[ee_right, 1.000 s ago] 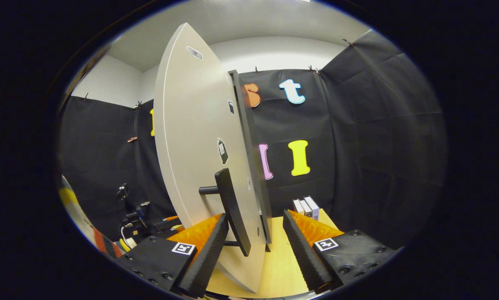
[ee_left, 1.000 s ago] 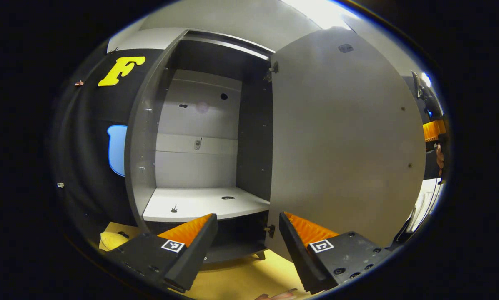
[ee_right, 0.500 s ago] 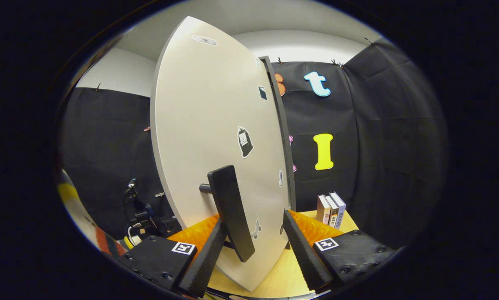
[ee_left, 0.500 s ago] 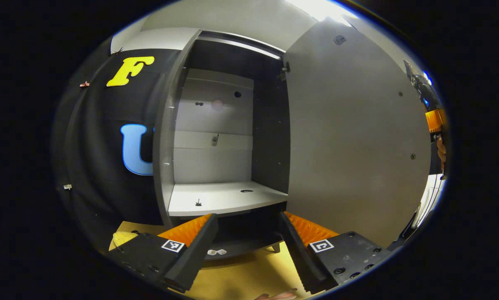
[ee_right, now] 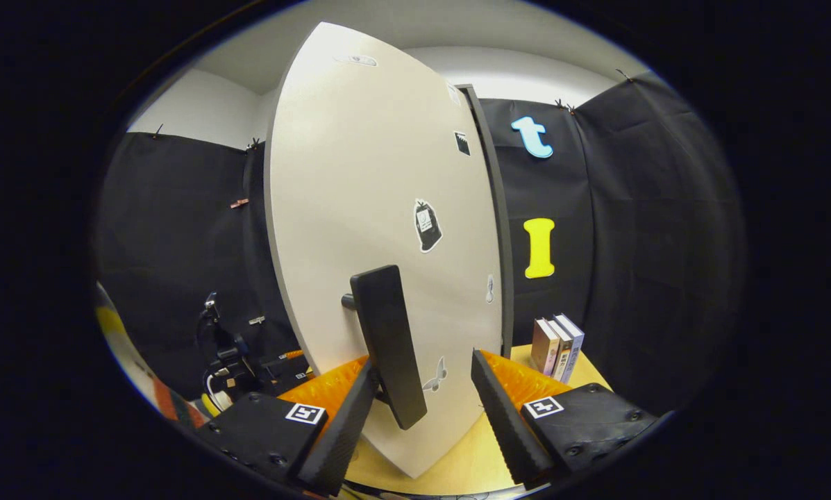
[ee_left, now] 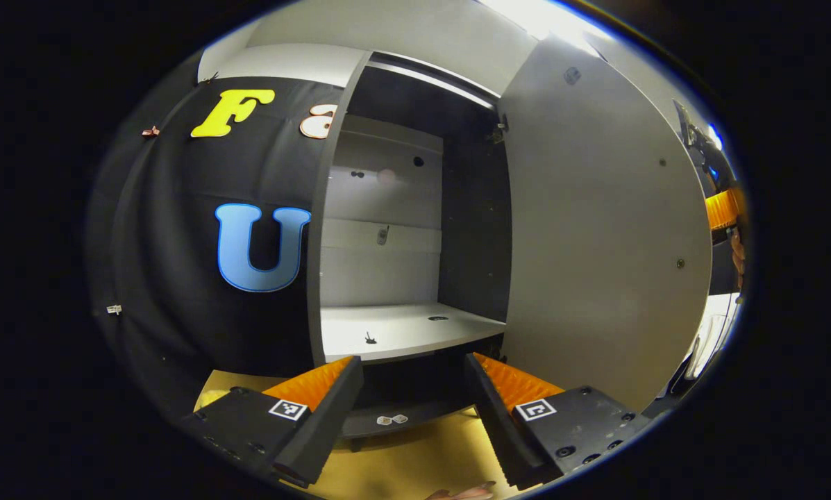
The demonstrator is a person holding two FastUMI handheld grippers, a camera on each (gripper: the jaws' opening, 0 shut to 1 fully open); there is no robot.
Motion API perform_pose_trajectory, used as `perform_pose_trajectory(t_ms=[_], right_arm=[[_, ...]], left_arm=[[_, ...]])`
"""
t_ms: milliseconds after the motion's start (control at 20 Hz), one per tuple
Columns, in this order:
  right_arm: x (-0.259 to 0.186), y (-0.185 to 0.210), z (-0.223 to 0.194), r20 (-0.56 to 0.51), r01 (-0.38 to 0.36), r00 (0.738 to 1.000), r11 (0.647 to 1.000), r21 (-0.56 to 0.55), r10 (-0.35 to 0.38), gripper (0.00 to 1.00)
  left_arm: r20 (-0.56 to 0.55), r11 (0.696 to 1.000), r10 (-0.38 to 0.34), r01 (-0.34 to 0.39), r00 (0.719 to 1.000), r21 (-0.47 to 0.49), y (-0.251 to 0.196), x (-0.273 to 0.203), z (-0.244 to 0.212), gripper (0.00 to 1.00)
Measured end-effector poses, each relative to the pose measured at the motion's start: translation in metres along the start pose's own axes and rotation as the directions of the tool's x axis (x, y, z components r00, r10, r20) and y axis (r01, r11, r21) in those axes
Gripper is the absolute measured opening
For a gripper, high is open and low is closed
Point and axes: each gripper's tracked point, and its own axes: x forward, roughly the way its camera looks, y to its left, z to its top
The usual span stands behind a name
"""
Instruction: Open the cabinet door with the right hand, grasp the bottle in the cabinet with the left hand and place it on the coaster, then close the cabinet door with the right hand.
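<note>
The grey cabinet (ee_left: 387,208) stands open in the left gripper view. Its white shelf (ee_left: 401,330) carries two small dark marks. The door (ee_left: 596,243) stands swung out to the right, inner face toward me. My left gripper (ee_left: 412,410) is open, low in front of the shelf, with nothing between its fingers. In the right gripper view the door's outer face (ee_right: 373,194) carries a dark bar handle (ee_right: 387,340). My right gripper (ee_right: 422,417) is open around that handle, which sits close to the left finger. The same gripper's orange part (ee_left: 724,208) and a hand peek past the door's edge.
The cabinet stands on a yellow wooden table (ee_left: 415,458). A few books (ee_right: 557,344) stand upright on the table right of the door. Cables and equipment (ee_right: 224,347) sit at the lower left. Two small tags (ee_left: 393,419) lie on the cabinet's bottom board.
The left gripper has turned left, so the cabinet has slid right in its view. In the right gripper view the door's outer face has turned more toward the camera; the handle stays between the fingers.
</note>
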Motion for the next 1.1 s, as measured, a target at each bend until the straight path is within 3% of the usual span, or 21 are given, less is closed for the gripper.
perform_pose_trajectory(t_ms=[250, 400, 700, 750, 800, 850, 900, 1050, 1100], right_arm=[[0.028, 0.037, -0.005, 0.001, -0.029, 1.0, 0.999, 0.017, 0.029, 0.88], [0.055, 0.07, -0.018, -0.017, -0.102, 0.995, 0.994, 0.034, 0.102, 0.88], [0.089, 0.102, -0.022, -0.023, -0.183, 0.983, 0.983, 0.028, 0.184, 0.92], [0.087, 0.101, -0.019, -0.015, -0.187, 0.982, 0.982, 0.021, 0.187, 0.91], [0.086, 0.095, -0.017, -0.011, -0.18, 0.984, 0.984, 0.007, 0.18, 0.9], [0.083, 0.085, -0.016, -0.005, -0.165, 0.986, 0.986, -0.012, 0.164, 0.9], [0.082, 0.073, -0.013, 0.013, -0.14, 0.99, 0.99, -0.036, 0.14, 0.9], [0.081, 0.042, -0.01, 0.055, -0.074, 0.995, 0.992, -0.099, 0.079, 0.9], [0.079, 0.035, -0.012, 0.06, -0.066, 0.995, 0.991, -0.116, 0.074, 0.9]], left_arm=[[-0.003, 1.0, 0.002, -0.002, 1.0, 0.02, 0.033, -0.016, 0.001, 0.93], [-0.029, 0.999, -0.002, 0.003, 1.0, 0.043, 0.047, -0.026, -0.004, 0.93], [-0.036, 0.995, 0.083, -0.081, 0.996, 0.056, 0.084, -0.054, 0.0, 0.93], [-0.041, 0.994, 0.101, -0.099, 0.994, 0.051, 0.088, -0.059, 0.0, 0.97], [-0.045, 0.992, 0.118, -0.116, 0.992, 0.045, 0.09, -0.065, 0.001, 0.89], [-0.046, 0.991, 0.134, -0.132, 0.99, 0.038, 0.09, -0.072, 0.003, 0.93], [-0.043, 0.989, 0.146, -0.145, 0.988, 0.031, 0.088, -0.076, 0.007, 0.89], [-0.018, 0.986, 0.168, -0.167, 0.986, 0.011, 0.07, -0.082, 0.022, 0.89], [-0.008, 0.986, 0.169, -0.169, 0.985, 0.005, 0.061, -0.081, 0.026, 0.93]])
